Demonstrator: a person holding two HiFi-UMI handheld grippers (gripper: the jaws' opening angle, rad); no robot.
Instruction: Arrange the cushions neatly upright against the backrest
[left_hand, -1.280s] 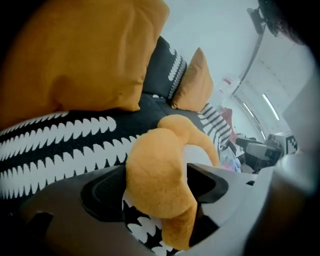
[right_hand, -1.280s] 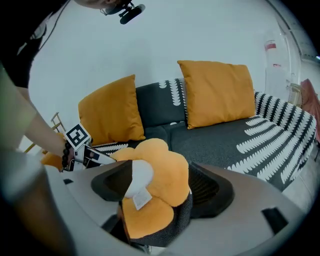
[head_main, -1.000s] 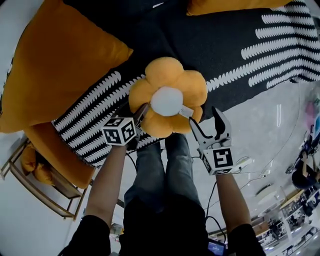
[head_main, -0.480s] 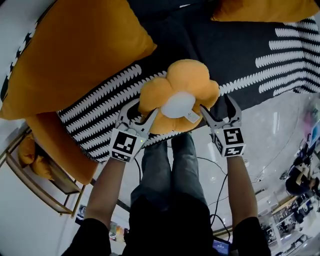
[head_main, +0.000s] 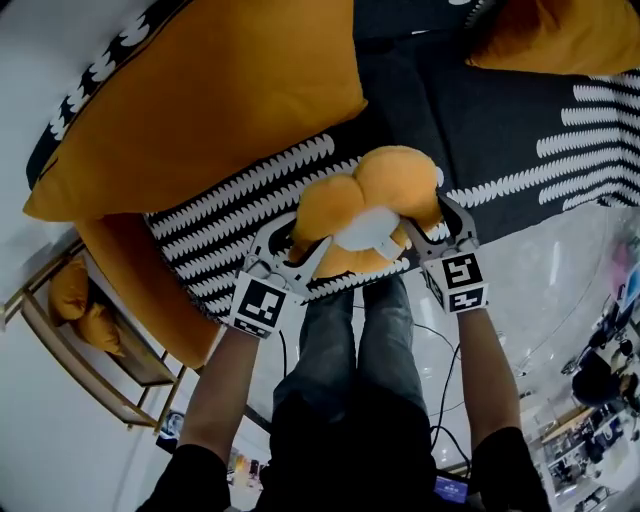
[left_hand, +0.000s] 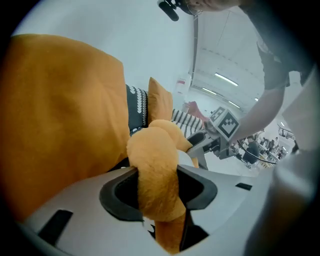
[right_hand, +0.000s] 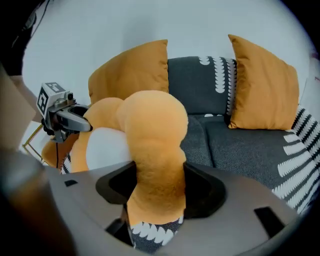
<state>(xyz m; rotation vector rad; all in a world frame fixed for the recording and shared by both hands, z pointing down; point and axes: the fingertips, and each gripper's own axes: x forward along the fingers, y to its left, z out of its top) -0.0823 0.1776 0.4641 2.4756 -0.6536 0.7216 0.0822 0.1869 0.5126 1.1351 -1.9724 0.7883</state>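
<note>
Sofa: dark, orange cushion far left
Flower cushion: held over sofa's near edge
Left gripper: jaws just closed, clamped on its left side
Right gripper: jaws just closing, squeezing its right side

Left hand-held gripper, right hand-held gripper: jaws closing on cushion
</note>
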